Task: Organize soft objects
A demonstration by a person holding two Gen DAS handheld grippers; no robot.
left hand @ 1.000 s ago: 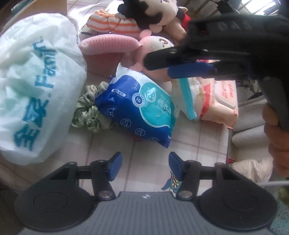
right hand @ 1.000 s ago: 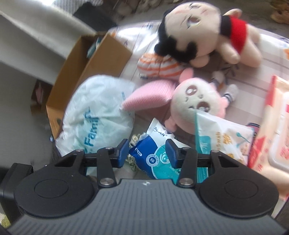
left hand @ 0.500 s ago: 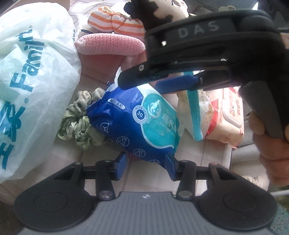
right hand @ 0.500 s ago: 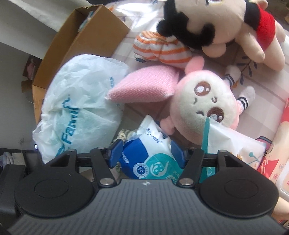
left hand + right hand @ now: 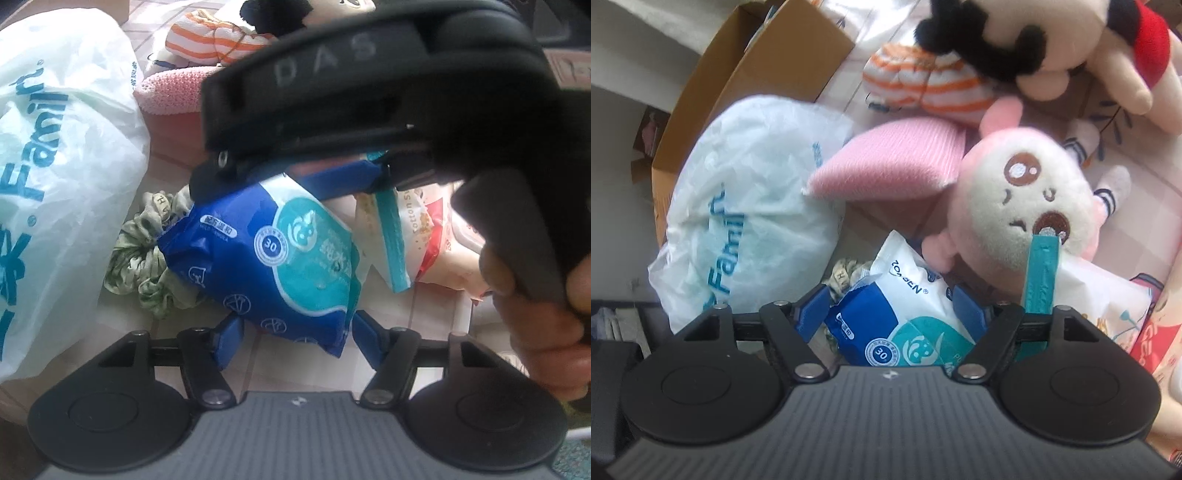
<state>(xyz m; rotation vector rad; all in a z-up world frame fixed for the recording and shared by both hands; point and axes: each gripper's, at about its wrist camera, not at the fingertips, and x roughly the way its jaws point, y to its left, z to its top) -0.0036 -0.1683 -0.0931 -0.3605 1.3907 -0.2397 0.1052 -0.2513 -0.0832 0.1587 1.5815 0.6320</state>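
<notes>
Surface: tiled worktop (image 5: 432,306), cardboard box (image 5: 746,77) at edge | Counted: two dolls, one plastic bag (image 5: 753,192), one scrunchie (image 5: 144,258) | Wipes pack (image 5: 273,254) lies on worktop, straddled by left gripper (image 5: 291,341) and right gripper (image 5: 890,308), jaws just widened, not pressing.

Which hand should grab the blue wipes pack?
Probably either: both tools have just been opening. The left tool straddles the near end of the blue wipes pack; the right tool straddles its far end. Neither visibly presses it.
</notes>
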